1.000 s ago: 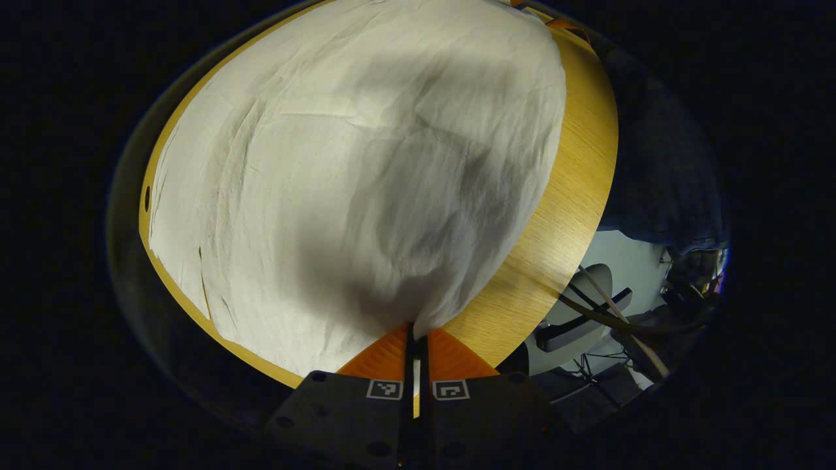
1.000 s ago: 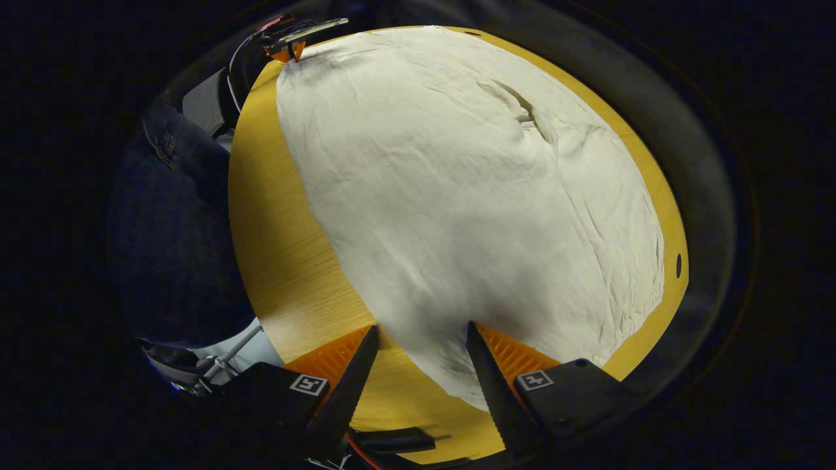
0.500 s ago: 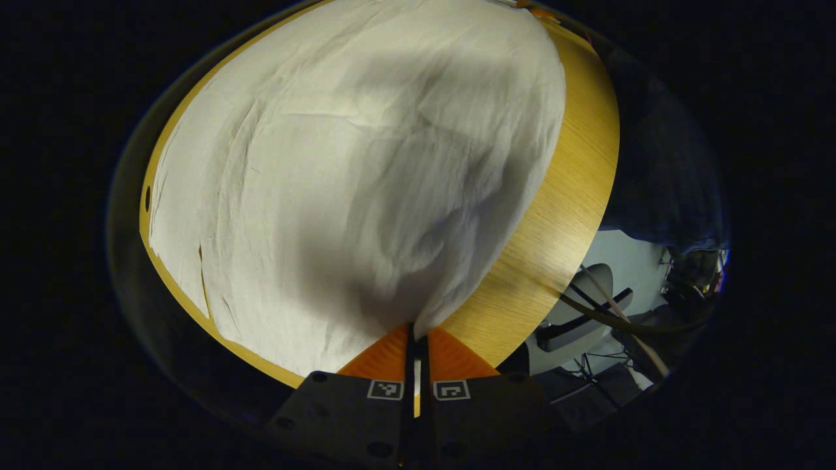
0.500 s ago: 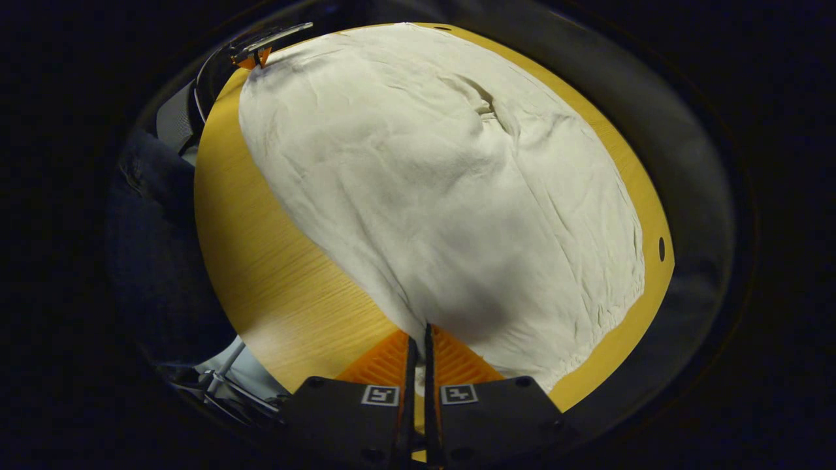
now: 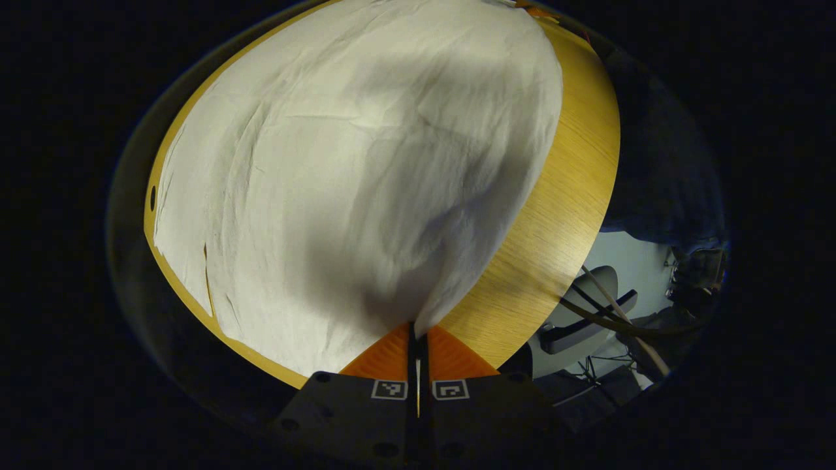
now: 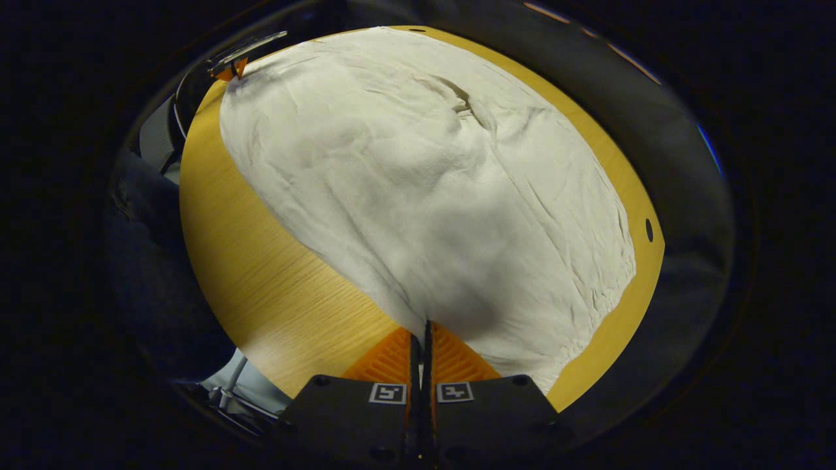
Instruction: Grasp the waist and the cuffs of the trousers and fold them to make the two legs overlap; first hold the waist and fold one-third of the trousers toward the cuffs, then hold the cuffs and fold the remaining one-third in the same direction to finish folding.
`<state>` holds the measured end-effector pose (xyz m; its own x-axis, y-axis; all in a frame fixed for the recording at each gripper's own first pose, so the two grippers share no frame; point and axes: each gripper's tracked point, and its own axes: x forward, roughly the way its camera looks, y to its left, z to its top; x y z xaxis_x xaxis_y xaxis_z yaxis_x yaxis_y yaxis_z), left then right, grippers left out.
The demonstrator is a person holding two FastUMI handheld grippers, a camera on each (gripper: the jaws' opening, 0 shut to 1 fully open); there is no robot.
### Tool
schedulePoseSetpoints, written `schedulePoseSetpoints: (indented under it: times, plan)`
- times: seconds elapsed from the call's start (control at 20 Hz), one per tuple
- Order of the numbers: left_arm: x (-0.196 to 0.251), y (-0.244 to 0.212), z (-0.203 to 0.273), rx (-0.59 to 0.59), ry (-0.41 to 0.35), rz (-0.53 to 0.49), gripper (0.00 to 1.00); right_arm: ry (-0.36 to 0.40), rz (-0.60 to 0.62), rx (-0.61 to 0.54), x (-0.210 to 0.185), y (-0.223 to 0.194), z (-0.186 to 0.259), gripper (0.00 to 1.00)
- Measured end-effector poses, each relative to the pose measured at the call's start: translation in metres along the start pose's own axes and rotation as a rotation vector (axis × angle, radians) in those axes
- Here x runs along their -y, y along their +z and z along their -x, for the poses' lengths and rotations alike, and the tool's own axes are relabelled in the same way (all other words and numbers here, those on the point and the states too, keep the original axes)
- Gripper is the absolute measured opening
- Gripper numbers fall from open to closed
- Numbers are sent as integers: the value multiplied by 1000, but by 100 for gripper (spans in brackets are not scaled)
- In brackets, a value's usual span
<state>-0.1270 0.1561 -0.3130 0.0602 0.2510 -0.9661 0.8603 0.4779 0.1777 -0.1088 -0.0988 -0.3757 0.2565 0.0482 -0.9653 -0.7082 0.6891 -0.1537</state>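
The creased off-white cloth trousers [image 5: 339, 170] lie spread over most of my round yellow wooden tabletop [image 5: 562, 209], and my left hand-held gripper [image 5: 418, 329] pinches one near corner of them tight while my right hand-held gripper [image 6: 421, 326] is clamped on another. The right gripper view catches my left one far off at the cloth's top corner; the left gripper view has a grey chair [image 5: 581, 313] beyond the rim. Bare wood runs beside the cloth.
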Motion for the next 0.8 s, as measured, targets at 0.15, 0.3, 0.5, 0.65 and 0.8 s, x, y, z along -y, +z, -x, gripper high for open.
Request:
schedulePoseSetpoints:
  times: [0.15,0.3,0.5,0.65,0.8]
  plan:
    - [-9,2,-1,62,76,92,0,-81,-48,-4,2,0,7,2]
    - [-26,12,12,122,161,195,0,-176,-127,26,9,10,20,2]
    - [-83,40,47,214,311,325,0,-287,-301,120,38,40,43,2]
    - [-143,78,77,287,427,406,0,-353,-399,188,64,66,58,2]
    - [-206,123,102,364,523,485,0,-391,-490,270,92,98,75,0]
